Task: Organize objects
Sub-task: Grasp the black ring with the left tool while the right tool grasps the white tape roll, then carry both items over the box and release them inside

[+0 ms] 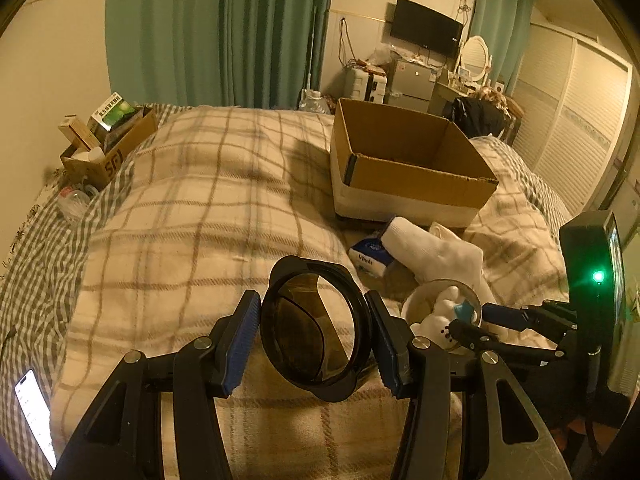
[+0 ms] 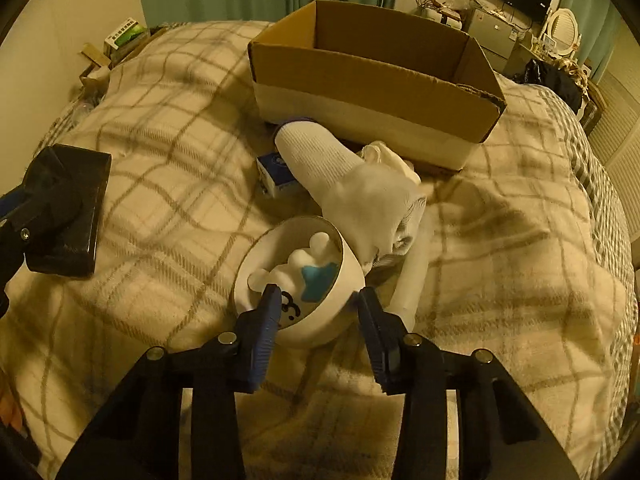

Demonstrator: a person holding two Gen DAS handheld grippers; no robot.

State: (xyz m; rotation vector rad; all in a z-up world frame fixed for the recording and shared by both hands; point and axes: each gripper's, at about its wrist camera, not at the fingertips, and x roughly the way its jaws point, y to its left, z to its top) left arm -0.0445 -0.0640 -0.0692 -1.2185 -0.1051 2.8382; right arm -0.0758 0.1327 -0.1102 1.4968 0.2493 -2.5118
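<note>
My left gripper (image 1: pixel 314 342) is shut on a black round container (image 1: pixel 316 328), held above the plaid blanket; from the right wrist view the container (image 2: pixel 68 208) shows at the left. My right gripper (image 2: pixel 316 312) is open around a white round box holding a white and blue figure (image 2: pixel 304 280), its fingers on either side of it; the box also shows in the left wrist view (image 1: pixel 440 312). A white sock (image 2: pixel 344 184) and a blue tissue pack (image 2: pixel 276 172) lie just beyond. An open cardboard box (image 2: pixel 372 84) stands behind them; in the left wrist view it (image 1: pixel 404 168) is ahead, to the right.
The plaid blanket (image 1: pixel 200 208) covers the bed. A small carton with boxes (image 1: pixel 108 140) and a plastic bottle (image 1: pixel 74 204) sit at the bed's far left. A lit phone (image 1: pixel 34 412) lies at the near left. A closet wall (image 1: pixel 568 120) is at the right.
</note>
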